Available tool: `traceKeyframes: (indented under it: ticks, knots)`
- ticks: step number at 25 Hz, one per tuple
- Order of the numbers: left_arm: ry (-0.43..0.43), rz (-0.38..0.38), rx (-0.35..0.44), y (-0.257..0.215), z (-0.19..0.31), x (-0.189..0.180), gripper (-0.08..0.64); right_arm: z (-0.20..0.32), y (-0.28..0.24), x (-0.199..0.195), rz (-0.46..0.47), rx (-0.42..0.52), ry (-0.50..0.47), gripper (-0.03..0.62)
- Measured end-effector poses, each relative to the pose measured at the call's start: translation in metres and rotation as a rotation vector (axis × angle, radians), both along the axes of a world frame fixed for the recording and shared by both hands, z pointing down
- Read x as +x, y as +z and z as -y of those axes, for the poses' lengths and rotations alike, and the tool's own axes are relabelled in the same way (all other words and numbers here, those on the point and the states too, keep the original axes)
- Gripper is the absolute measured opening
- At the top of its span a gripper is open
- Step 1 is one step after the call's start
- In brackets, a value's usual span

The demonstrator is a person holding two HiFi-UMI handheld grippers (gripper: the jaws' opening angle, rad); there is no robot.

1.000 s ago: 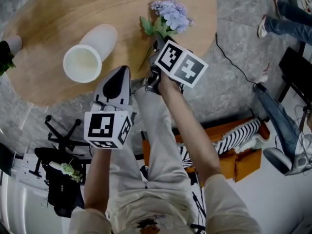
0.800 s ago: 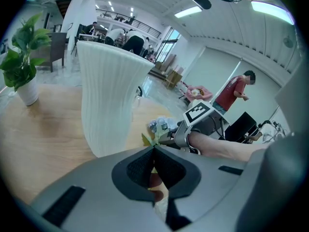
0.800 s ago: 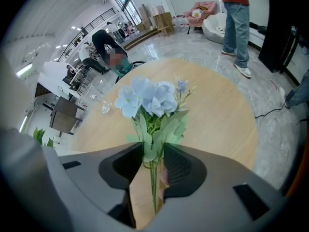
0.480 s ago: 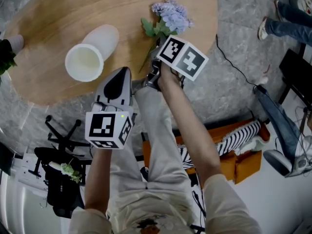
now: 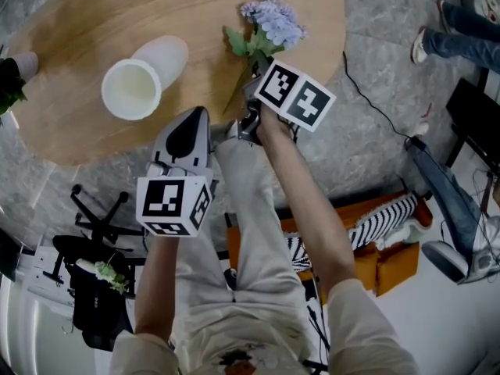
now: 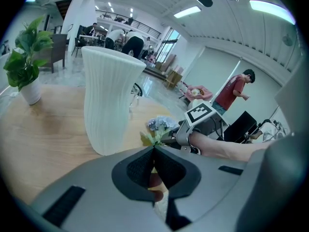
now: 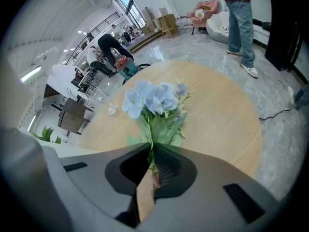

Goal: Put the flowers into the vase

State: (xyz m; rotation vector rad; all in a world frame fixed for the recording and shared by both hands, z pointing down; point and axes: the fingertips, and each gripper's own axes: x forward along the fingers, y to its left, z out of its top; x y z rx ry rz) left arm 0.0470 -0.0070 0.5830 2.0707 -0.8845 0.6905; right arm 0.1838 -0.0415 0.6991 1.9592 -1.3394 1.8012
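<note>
A bunch of pale blue flowers (image 5: 272, 23) with green leaves lies on the round wooden table (image 5: 70, 45), its stem towards me. My right gripper (image 5: 251, 80) points down at the stem. In the right gripper view its jaws (image 7: 152, 146) are closing, with the stem pinched between the pads and the blooms (image 7: 152, 98) just beyond. The white ribbed vase (image 5: 133, 88) stands upright to the left, mouth empty. My left gripper (image 5: 195, 114) hovers at the table's near edge, shut (image 6: 154, 149) on nothing, with the vase (image 6: 108, 100) ahead of it.
A potted plant (image 6: 26, 57) stands at the table's far left. A black cable (image 5: 375, 104) runs over the grey floor to the right, where a person's legs (image 5: 461, 30) show. A black chair (image 5: 98, 280) and an orange seat (image 5: 375, 256) are near my legs.
The right gripper's marker cube has shifted very slightly. The flowers, the vase and the left gripper stay where they were.
</note>
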Motion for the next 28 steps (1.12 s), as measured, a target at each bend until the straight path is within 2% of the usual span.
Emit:
traceKeyframes:
  ticks: [9,28]
  knots:
    - [-0.007,-0.007,0.018,-0.008,-0.014,0.001,0.007,-0.014,-0.017,0.001,0.021,0.079,0.008,0.025]
    - [0.013,-0.021,0.070,-0.051,-0.033,-0.001,0.006,-0.041,-0.093,-0.008,-0.056,0.251,-0.100,0.021]
